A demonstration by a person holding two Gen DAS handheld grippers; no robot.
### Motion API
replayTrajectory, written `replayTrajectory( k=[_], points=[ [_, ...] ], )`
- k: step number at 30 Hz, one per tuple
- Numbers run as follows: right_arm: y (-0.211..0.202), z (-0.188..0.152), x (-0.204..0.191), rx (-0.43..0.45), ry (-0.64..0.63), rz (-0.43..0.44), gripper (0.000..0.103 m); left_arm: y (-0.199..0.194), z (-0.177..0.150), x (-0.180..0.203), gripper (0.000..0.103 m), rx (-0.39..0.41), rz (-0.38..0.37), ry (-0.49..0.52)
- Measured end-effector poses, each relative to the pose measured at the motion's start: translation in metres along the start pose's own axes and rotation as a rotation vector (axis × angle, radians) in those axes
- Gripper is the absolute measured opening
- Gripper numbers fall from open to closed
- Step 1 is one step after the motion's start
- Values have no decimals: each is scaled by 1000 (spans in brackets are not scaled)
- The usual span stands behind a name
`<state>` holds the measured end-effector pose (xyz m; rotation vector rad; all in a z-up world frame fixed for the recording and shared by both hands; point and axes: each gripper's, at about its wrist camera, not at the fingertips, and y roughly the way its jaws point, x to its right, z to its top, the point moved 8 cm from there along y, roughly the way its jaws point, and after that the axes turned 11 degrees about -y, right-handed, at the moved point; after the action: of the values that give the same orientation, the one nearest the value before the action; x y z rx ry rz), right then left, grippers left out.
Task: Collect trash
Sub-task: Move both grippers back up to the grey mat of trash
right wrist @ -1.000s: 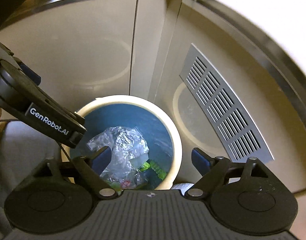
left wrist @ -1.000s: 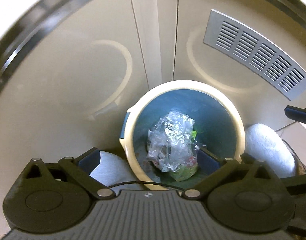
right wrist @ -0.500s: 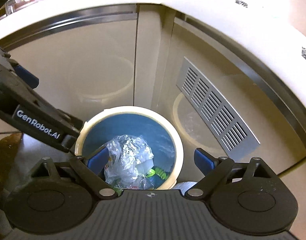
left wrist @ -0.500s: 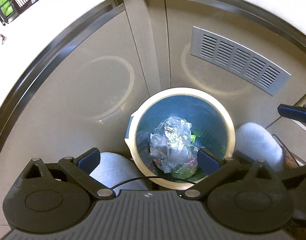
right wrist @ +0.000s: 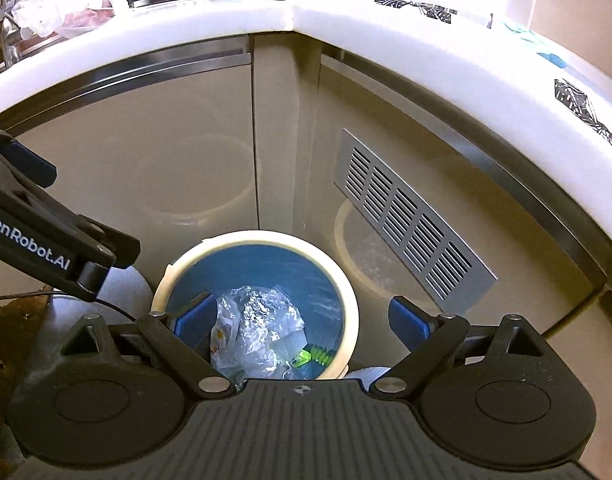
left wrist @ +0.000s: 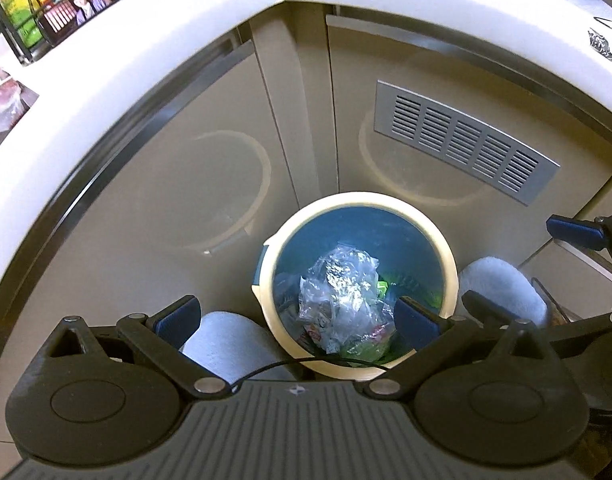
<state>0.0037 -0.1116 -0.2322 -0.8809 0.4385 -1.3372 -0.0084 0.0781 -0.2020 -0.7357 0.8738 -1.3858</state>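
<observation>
Left gripper (left wrist: 294,318): black plastic, with two round discs, a ridged grey top and silver screws.
Left pads (left wrist: 177,317): blue and flat.
Cable (left wrist: 306,360): thin, black, curved across the front.
Right gripper (right wrist: 302,321): same black shape, grey ridges and silver screws.
Right pads (right wrist: 406,320): blue.
Marking (right wrist: 27,248): white letters "GenRobot.AI" on the black side of the left gripper.
Slippers (left wrist: 502,290): fluffy, pale grey-white.
</observation>
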Motion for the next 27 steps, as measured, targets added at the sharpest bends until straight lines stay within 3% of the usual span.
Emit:
replayTrajectory(
  k=[16,27],
  points=[
    [-10,3,7,16,17,7,94,-11,11,-2,103,48,34,17],
    [-45,31,38,107,105,51,94,-22,34,-7,103,80,45,1]
  ],
)
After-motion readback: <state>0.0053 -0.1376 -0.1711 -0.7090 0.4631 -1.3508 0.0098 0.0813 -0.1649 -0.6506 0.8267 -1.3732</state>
